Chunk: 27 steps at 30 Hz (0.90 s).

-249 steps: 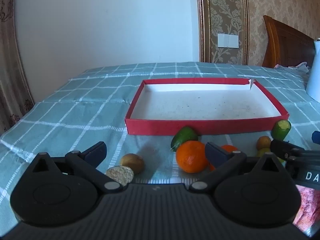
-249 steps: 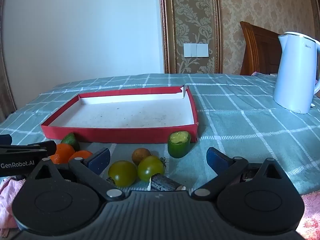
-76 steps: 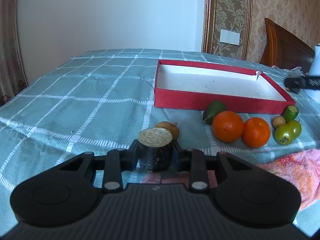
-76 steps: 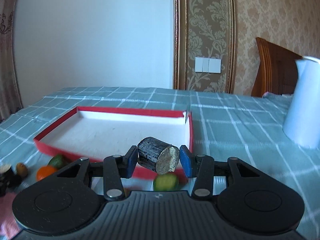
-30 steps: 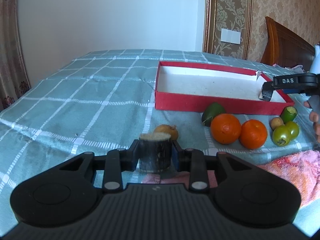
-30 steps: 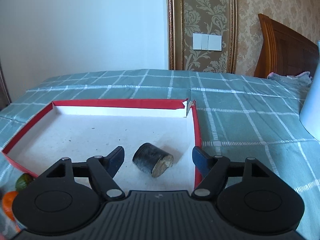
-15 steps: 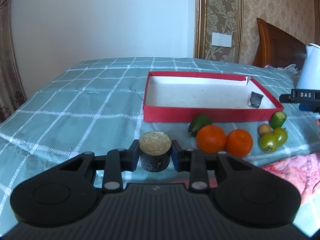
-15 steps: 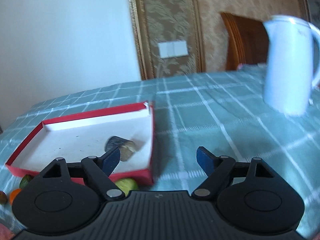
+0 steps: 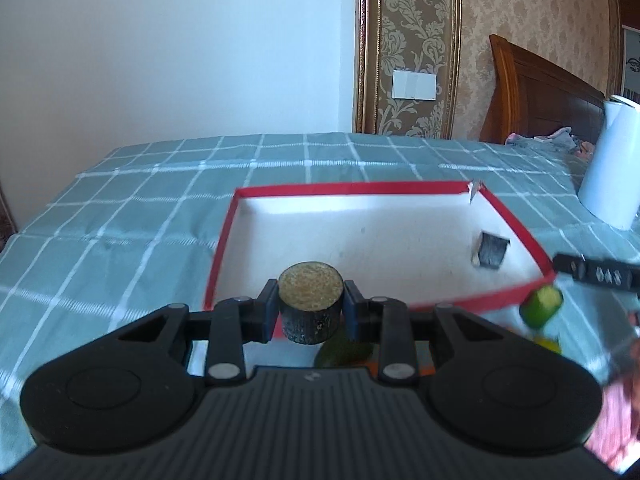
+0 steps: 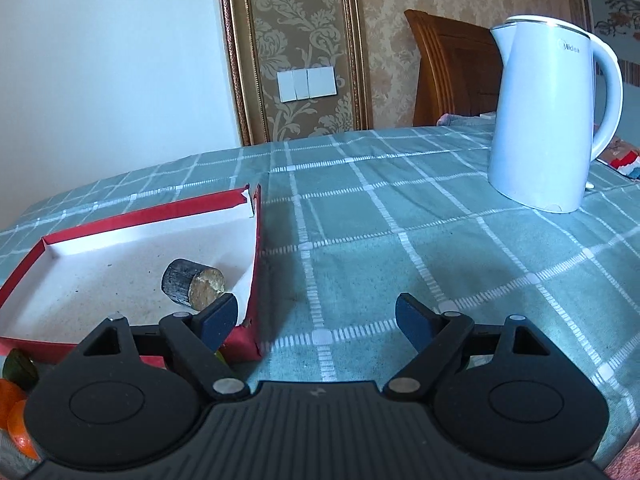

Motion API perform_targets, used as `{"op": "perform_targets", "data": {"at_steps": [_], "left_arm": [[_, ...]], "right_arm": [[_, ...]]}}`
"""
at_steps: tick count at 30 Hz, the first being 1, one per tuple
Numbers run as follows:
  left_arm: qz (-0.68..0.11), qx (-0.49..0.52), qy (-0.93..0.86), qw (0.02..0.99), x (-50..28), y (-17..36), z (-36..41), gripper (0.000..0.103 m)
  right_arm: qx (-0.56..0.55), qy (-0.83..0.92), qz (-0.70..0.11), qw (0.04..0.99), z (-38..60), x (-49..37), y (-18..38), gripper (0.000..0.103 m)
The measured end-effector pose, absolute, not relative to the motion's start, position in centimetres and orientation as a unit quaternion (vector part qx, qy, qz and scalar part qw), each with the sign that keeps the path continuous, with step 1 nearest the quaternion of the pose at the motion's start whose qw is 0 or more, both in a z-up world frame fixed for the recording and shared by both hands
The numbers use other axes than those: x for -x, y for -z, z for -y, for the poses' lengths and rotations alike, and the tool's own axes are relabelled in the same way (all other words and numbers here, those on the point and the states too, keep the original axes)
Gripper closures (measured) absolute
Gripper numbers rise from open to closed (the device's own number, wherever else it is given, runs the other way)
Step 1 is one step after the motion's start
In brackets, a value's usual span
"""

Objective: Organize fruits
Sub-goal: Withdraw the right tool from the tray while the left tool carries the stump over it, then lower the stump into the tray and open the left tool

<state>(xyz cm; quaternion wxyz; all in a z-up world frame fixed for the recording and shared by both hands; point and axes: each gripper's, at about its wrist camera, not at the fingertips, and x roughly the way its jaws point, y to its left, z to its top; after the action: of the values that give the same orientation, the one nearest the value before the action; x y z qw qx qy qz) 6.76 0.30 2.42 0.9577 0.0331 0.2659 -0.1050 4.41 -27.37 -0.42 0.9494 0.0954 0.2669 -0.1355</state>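
1. One table (image 10: 400, 240), covered with a teal checked cloth, carries everything listed below.
2. One red tray (image 9: 508, 216) with a white floor sits on the table, its far right corner torn.
3. One white kettle (image 10: 548, 120) stands upright on the table, well apart from the tray on its right.
4. One left gripper (image 9: 310, 308): jaws clamped on the sides of a dark cylinder piece (image 9: 310, 312), which stands upright between the pads, tan cut face up, in front of the tray's near left wall.
5. One right gripper (image 10: 316, 320): jaws wide apart, having just been opening, with nothing between them; only cloth shows in the gap. Its left pad overlaps the tray's near right corner.
6. One second dark cylinder piece (image 10: 192, 286) lies on its side inside the tray, near the right wall, just beyond the right gripper's left pad and outside the gap.
7. One cut green fruit (image 9: 540, 310) lies outside the tray's near right corner.
8. Two oranges (image 10: 16, 420) show at the right wrist view's lower left edge.
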Motion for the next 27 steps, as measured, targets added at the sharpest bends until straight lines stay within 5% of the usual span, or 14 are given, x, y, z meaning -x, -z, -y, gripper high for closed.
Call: {"op": "perform_targets", "data": {"at_steps": [27], "left_arm": [[-0.326,-0.046,0.044,0.943,-18.4,0.3,2.8,0.071]], "right_arm": [[-0.103,0.136,-0.271,0.947,27.4,-4.7,0.4,0.016]]}}
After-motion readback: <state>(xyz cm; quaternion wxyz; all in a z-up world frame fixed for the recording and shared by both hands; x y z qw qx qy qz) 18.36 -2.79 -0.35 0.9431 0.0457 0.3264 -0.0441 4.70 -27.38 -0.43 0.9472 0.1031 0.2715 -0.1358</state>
